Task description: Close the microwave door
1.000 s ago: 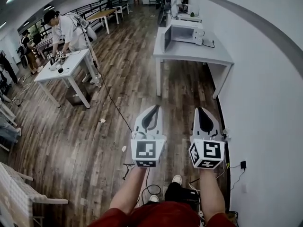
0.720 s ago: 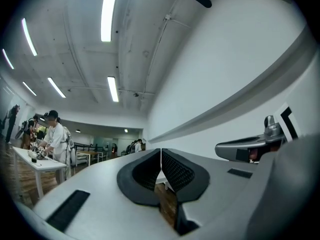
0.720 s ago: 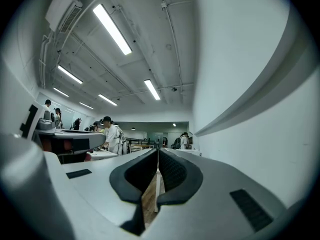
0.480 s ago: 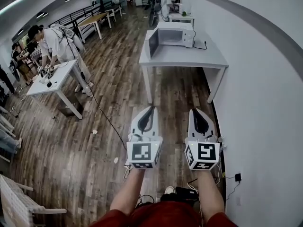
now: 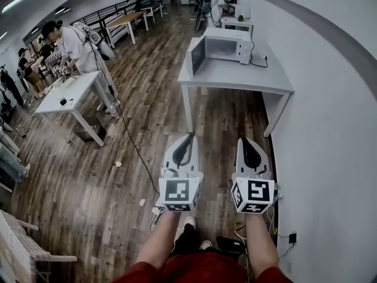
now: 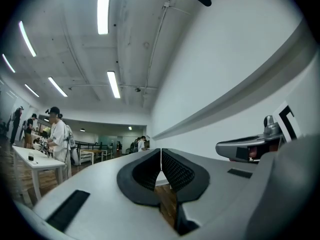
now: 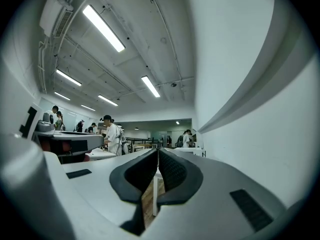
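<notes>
Though jaws clenched and empty, left gripper and right gripper well short of open-doored microwave on table.

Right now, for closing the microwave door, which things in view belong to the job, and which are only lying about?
For the job: microwave; its open door; grey table under it; left gripper and right gripper, both shut, empty.

Just lying about: white table; person beside it; cable on the floor.

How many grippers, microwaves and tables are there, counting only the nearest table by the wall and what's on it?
grippers: 2, the left gripper and the right gripper
microwave: 1
table: 1
total: 4
</notes>
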Motion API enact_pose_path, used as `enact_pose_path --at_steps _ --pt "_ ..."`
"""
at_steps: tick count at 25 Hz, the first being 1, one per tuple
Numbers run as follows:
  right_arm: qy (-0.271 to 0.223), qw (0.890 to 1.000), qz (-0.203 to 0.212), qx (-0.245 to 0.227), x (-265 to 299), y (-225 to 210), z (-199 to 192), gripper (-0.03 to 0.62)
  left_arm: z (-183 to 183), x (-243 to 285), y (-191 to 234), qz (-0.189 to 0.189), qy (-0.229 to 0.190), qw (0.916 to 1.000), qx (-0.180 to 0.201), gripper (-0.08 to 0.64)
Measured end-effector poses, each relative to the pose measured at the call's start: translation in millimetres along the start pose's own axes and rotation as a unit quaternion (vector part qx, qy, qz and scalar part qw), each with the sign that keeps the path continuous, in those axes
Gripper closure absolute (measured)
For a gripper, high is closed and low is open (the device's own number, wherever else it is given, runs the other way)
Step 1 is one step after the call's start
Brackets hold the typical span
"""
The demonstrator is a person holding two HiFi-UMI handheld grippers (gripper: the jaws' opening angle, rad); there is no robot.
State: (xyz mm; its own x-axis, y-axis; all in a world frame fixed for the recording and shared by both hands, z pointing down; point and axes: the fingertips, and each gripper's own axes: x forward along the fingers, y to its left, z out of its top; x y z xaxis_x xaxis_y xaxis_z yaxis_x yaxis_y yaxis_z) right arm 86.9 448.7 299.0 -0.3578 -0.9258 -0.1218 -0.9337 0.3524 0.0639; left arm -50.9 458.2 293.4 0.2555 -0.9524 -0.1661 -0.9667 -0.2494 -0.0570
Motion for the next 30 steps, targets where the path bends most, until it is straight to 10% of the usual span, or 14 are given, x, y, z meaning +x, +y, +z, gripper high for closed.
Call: enact_pose_path --at_steps 30 --pt "0.005 0.999 -0.003 -0.033 333.1 10.8 -42.4 0.563 -73.1 267.6 202.1 -0.009 0.0 0.9998 -0.017 0.531"
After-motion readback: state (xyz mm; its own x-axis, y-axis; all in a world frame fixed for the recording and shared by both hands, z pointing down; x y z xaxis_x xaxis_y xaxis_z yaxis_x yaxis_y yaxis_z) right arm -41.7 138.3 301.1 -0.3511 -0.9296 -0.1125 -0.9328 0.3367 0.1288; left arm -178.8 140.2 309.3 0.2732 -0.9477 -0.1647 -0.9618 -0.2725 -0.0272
